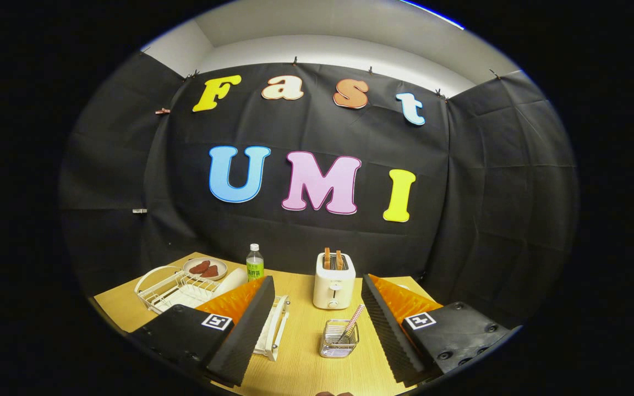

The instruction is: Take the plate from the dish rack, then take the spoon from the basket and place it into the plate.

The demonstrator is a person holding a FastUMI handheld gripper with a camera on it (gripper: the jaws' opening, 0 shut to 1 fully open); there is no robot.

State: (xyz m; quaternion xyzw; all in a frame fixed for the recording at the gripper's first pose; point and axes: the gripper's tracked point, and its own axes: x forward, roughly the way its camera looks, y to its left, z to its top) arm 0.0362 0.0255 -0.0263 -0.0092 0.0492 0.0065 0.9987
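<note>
Plate (233,280) upright in dish rack (171,289), beyond wide-apart fingers (251,324).

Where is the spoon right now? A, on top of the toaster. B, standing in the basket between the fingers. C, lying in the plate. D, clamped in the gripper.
B: the spoon stands tilted in the basket, which sits on the table between the open gripper fingers, in front of the toaster.
</note>
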